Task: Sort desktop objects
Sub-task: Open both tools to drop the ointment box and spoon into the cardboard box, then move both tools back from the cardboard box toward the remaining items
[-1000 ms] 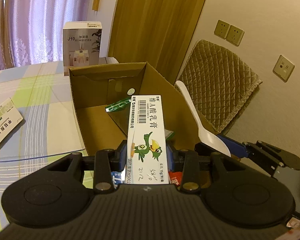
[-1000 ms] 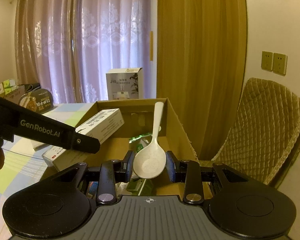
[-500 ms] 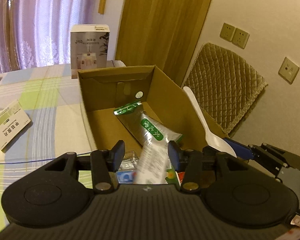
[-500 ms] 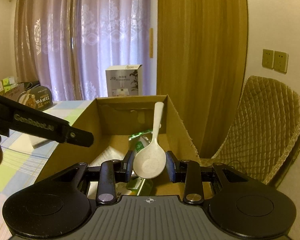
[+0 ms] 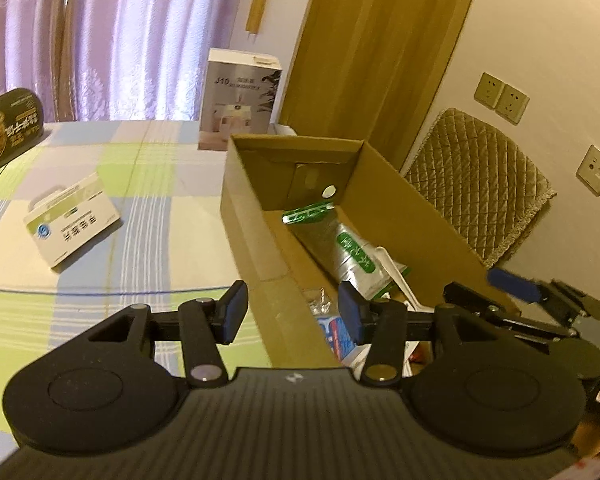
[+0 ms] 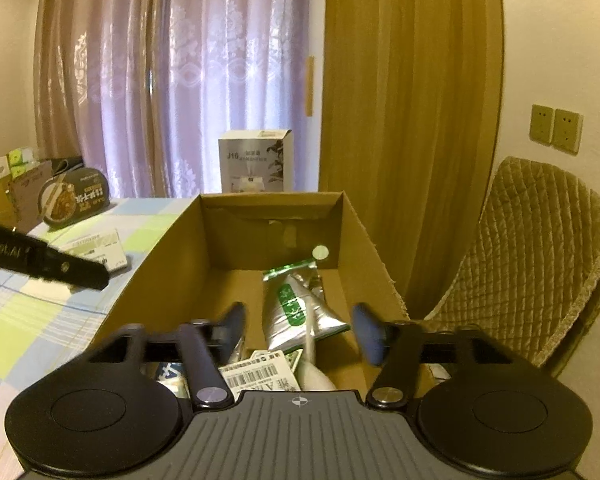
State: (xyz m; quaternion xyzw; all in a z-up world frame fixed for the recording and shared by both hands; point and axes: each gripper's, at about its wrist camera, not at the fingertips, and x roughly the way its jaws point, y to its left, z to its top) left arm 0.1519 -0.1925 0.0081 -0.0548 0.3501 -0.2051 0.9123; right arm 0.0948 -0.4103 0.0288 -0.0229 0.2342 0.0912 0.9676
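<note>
Both grippers stood with their jaws spread and nothing between them. In the left wrist view the left gripper (image 5: 292,312) hung at the lower centre, straddling the near left wall of the cardboard box (image 5: 244,216), with one finger over the tablecloth and the other over the box's inside. In the right wrist view the right gripper (image 6: 300,330) was at the lower centre above the box's near end, its fingertips blurred.

Inside the box lay a silver pouch with a green label (image 6: 296,304), running from the middle of the floor toward the far wall. At the bottom centre of the right wrist view a white carton with a barcode (image 6: 256,374) lay in the near end of the box, and just right of it lay a white spoon (image 6: 312,372), its handle pointing up across the pouch. A blue and white packet (image 5: 332,330) showed in the near end in the left wrist view.

On the checked tablecloth (image 5: 140,208), at the left of the left wrist view, a green and white medicine box (image 5: 72,226) lay flat, well apart from the cardboard box. A tall white humidifier box (image 5: 238,106) stood upright just behind the cardboard box. A dark oval tin (image 5: 8,128) sat at the far left edge. A quilted chair back (image 6: 540,256) filled the right side of the right wrist view.
</note>
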